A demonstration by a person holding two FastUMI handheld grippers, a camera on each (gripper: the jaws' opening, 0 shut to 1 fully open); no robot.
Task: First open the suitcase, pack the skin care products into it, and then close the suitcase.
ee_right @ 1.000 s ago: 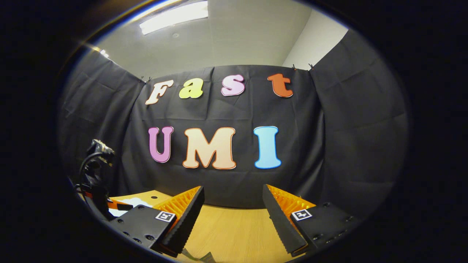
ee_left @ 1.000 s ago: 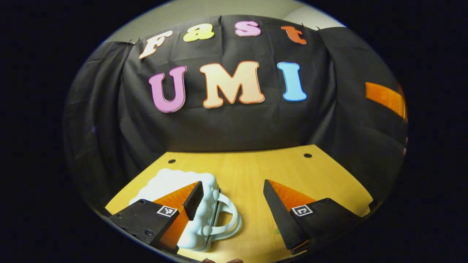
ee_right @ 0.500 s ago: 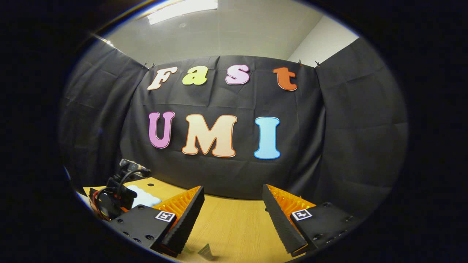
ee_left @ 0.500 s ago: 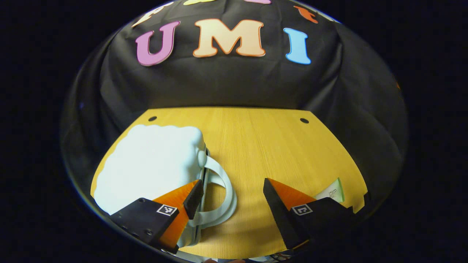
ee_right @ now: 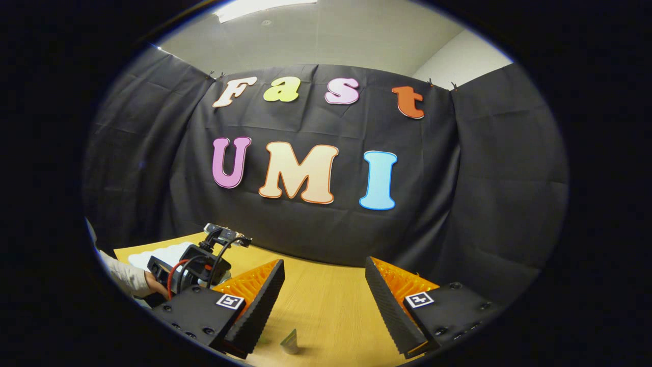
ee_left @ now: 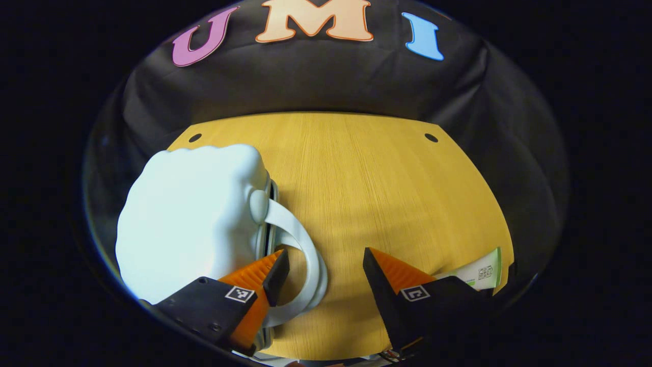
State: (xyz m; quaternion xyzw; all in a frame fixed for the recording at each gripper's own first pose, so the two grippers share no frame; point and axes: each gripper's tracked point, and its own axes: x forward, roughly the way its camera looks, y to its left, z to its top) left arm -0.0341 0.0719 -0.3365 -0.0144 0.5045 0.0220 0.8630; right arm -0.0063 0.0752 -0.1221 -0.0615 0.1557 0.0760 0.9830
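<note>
Item one, suitcase [ee_left: 191, 214]: small, pale, with a bumpy moulded shell; it lies flat and shut on the left part of the counter [ee_left: 367, 173]; you should expect it to be light, stiff and rather slick, so it will likely slide if pushed from the side; its looped handle [ee_left: 300, 255] sticks out toward the middle of the counter beside the seam; the handle is your best hold for steadying, the seam edge next to it the place to lift the lid.

Item two, skin care tube [ee_left: 476, 272]: white with a green edge, lying at the counter's right side, well apart from the suitcase; probably soft and light; take it across the body, not the cap; its end also peeks up in the right gripper view [ee_right: 290, 342].

Item three, left hand-held gripper [ee_left: 323, 265]: fingers spread, grasping nothing; its left fingertip sits at the handle loop, touching or just over it, I cannot tell which.

Item four, right hand-held gripper [ee_right: 325, 285]: fingers spread, empty, raised above the counter.
</note>
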